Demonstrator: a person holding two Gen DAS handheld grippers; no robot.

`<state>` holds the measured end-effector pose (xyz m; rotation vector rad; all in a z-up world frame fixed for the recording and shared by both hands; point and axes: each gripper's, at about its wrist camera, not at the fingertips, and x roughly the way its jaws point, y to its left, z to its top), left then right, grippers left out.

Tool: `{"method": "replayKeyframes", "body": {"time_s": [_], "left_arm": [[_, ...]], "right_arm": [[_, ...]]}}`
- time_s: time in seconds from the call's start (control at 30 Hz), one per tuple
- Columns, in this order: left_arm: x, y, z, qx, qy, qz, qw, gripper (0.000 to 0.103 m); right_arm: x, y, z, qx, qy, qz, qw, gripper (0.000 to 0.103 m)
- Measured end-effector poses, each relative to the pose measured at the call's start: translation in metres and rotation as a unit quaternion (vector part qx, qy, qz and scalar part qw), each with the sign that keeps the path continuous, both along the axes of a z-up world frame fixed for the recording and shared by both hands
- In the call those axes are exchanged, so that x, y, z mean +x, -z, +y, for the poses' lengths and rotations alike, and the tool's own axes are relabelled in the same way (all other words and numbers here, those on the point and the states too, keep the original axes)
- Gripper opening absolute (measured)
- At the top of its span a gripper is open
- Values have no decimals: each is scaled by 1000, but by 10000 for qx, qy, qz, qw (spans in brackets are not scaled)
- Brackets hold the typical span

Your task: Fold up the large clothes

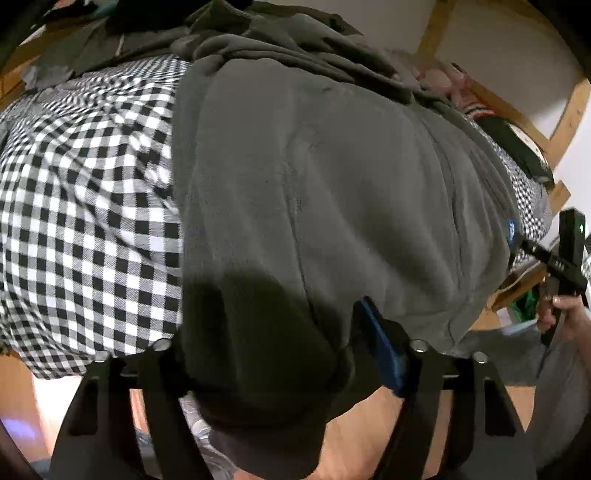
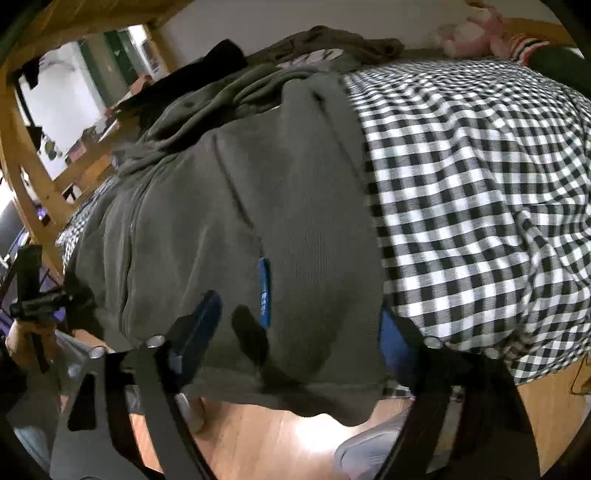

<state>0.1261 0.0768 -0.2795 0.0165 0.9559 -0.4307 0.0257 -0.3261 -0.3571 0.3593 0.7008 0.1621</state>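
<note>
Here a grey sweatshirt lies spread over a bed with a black-and-white checked cover, its near hem hanging past the bed's near edge above a wooden floor. In the left wrist view the left gripper sits at that hem — its jaws stand partly apart with a dark, shadowed fold of the hem between them; one blue pad shows on the right side, the other side is hidden by cloth, so whether the pads actually press the fabric cannot be told. In the right wrist view the right gripper straddles the hem's right near corner, jaws wide, blue pads either side of the cloth; the fabric is between them, but a firm pinch is not clear, and the picture is blurred. A small blue label on the sweatshirt sits just beyond the right gripper's left finger. The checked cover is to the left of the garment in the left view and to its right in the right view. Each camera catches the other gripper at the frame edge, held in a person's hand. At the far side — a heap of more dark clothes, a pink soft toy, and a wooden bed frame.
</note>
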Motion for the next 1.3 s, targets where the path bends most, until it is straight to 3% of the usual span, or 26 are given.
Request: {"method": "replayKeyframes", "body": {"time_s": [0.07,0.17,0.2,0.27,0.3,0.33,0.37,0.4,0.43,0.47,0.5,0.57,0.63,0.7,0.73,0.8,0.9,1.13,1.23,1.3], "left_arm": [[0,-1,6,-137,-97,16,9999,58],[2,-2,13,-295,-169,64,9994,60],[2,-1,13,-297,-174,75,9994,62],[0,4,6,-205,-44,51,9998,80],[-1,5,3,-89,9,20,10000,81],[-4,3,0,28,27,-30,10000,81],[-5,1,-3,24,46,-68,10000,81],[-8,-3,-2,-207,82,-95,9997,80],[-8,-5,-1,-328,64,-95,9994,63],[-7,-8,2,-455,1,-63,9989,29],[-6,-10,7,-616,-10,-27,9981,26],[-4,-10,12,-821,-47,81,9966,26],[-4,-4,13,-641,-99,134,9978,35],[-7,5,12,-508,-42,248,9984,39],[-9,3,9,-467,19,196,9987,39],[-17,-11,3,-536,217,-27,9983,28],[-18,-28,-2,-629,360,-141,9973,25],[-1,-43,-7,-302,340,-147,9989,23],[10,-54,-17,348,347,-152,9987,23],[21,-62,-21,461,281,-149,9984,23]], "right_arm": [[2,4,0,-248,196,110,9994,77],[2,7,-6,185,187,91,9996,78],[3,8,-6,264,135,104,9995,78],[4,8,-5,207,101,170,9996,77],[5,8,-7,500,52,268,9984,63],[9,10,-12,1148,-91,393,9926,39],[9,10,-20,1898,-322,270,9809,32],[7,7,-22,2008,-394,134,9788,29],[7,6,-22,2098,-478,98,9765,27],[6,6,-21,2266,-568,22,9723,26],[6,5,-20,2379,-645,-19,9691,26],[8,4,-16,2372,-729,6,9687,27],[15,12,-10,1713,-465,491,9829,31],[19,13,-7,1632,-481,576,9837,31],[20,10,-4,1693,-572,509,9826,27],[13,-9,-1,2112,-888,2,9734,24],[3,-33,-6,2528,-940,-498,9617,22],[19,-55,-16,2793,-902,-779,9528,21],[30,-66,-26,2568,-598,-802,9613,19],[36,-73,-33,2358,-528,-712,9677,17]]}}
